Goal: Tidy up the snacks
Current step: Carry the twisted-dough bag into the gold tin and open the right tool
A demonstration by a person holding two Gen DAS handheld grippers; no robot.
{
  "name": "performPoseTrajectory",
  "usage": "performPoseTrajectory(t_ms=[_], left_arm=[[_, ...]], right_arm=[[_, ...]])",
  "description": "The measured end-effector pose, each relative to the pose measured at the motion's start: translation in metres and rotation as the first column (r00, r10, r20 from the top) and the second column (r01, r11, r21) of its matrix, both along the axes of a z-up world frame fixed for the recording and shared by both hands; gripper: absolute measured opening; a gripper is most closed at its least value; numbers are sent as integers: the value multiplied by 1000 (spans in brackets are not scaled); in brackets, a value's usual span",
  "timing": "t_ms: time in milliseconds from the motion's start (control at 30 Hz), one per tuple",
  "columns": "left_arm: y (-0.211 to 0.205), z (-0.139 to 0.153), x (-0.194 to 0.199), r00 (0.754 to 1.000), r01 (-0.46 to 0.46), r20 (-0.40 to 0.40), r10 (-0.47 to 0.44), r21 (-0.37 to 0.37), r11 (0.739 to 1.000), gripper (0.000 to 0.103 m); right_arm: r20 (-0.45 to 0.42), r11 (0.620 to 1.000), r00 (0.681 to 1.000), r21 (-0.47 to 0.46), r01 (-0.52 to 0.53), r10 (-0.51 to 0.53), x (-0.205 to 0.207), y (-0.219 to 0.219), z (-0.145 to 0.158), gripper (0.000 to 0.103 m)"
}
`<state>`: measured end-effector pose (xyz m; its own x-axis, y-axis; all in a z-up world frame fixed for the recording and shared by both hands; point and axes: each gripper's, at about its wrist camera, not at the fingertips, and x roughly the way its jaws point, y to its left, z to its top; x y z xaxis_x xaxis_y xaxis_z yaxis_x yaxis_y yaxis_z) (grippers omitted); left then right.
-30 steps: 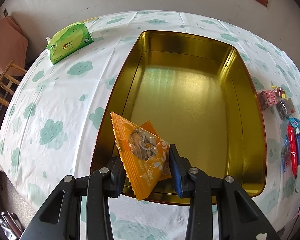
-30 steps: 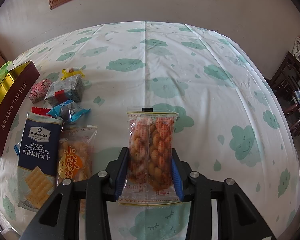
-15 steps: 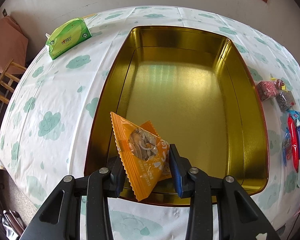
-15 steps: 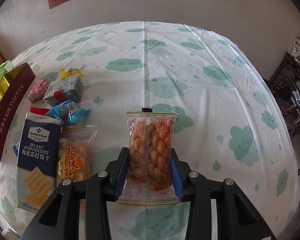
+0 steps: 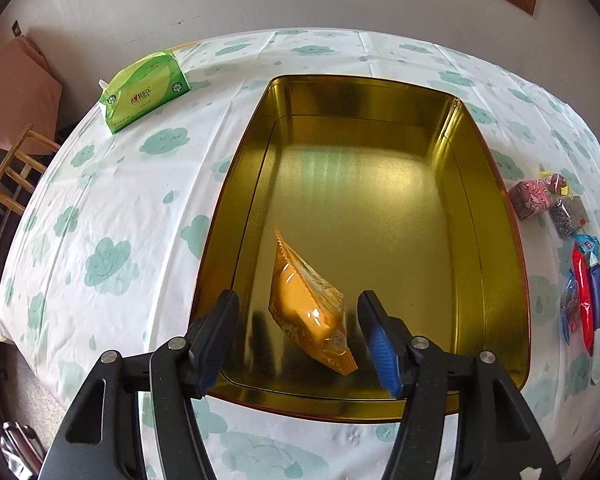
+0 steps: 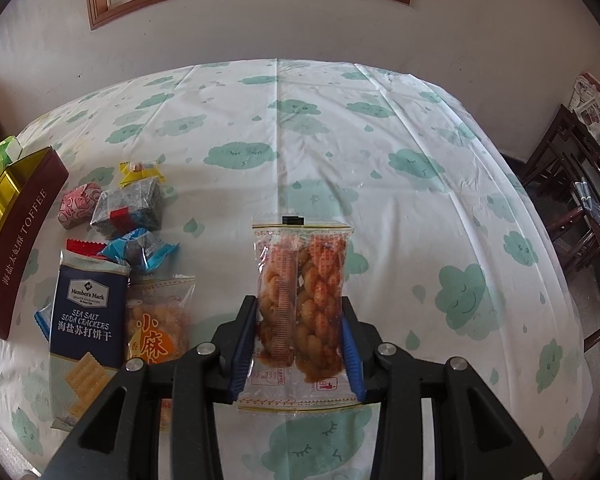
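My left claw (image 5: 298, 334) was spreading its jaws over the gold tin (image 5: 236, 184), and the orange snack packet (image 5: 310, 304) sat between them with neither pad touching it, low in the tin's near-left part. I could not tell whether it lay on the floor of the tin or was mid-drop; the shiny metal gave no clear contact line. If it was tipping, I judged it could come to rest propped against the near wall, where it would take room from later packets.

My right claw (image 6: 299, 342) pinched the clear packet of twisted dough sticks (image 6: 302, 292) by its long sides, above the table (image 6: 380, 160). The grip sat on the lower half, so the top could flop, and squeezing harder might crush the brittle sticks. Carrying it to the tin, I risked brushing the cracker pack (image 6: 86, 320) and the orange bag (image 6: 158, 328) lying just beside the claw on its left.

The tin was cut off at the edge of the right wrist view, and the small wrapped sweets (image 6: 80, 206) near it overlapped, so I could not count them.
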<state>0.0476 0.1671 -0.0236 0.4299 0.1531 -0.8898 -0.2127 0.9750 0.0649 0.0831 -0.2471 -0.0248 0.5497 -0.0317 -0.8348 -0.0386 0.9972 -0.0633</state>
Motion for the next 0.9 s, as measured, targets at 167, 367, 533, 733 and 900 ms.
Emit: performPoseTrajectory(t_ms=[167, 367, 533, 733, 900], left_arm=[[-1, 12, -5, 998, -3, 56, 3, -1, 1000, 70], [3, 31, -15, 990, -22, 136, 22, -4, 1000, 84], [16, 48, -27, 979, -62, 194, 66, -28, 998, 89], [49, 59, -45, 957, -173, 228, 180, -50, 984, 93], [74, 55, -58, 941, -272, 203, 271, -21, 962, 93]], right_arm=[[38, 1000, 999, 1, -27, 27, 0, 17, 19, 39], [80, 995, 992, 25, -101, 99, 0, 52, 41, 39], [96, 977, 976, 70, -202, 195, -1, 96, 53, 39], [103, 932, 939, 128, -339, 328, -5, 164, 60, 39], [101, 883, 895, 148, -445, 434, -10, 224, 60, 39]])
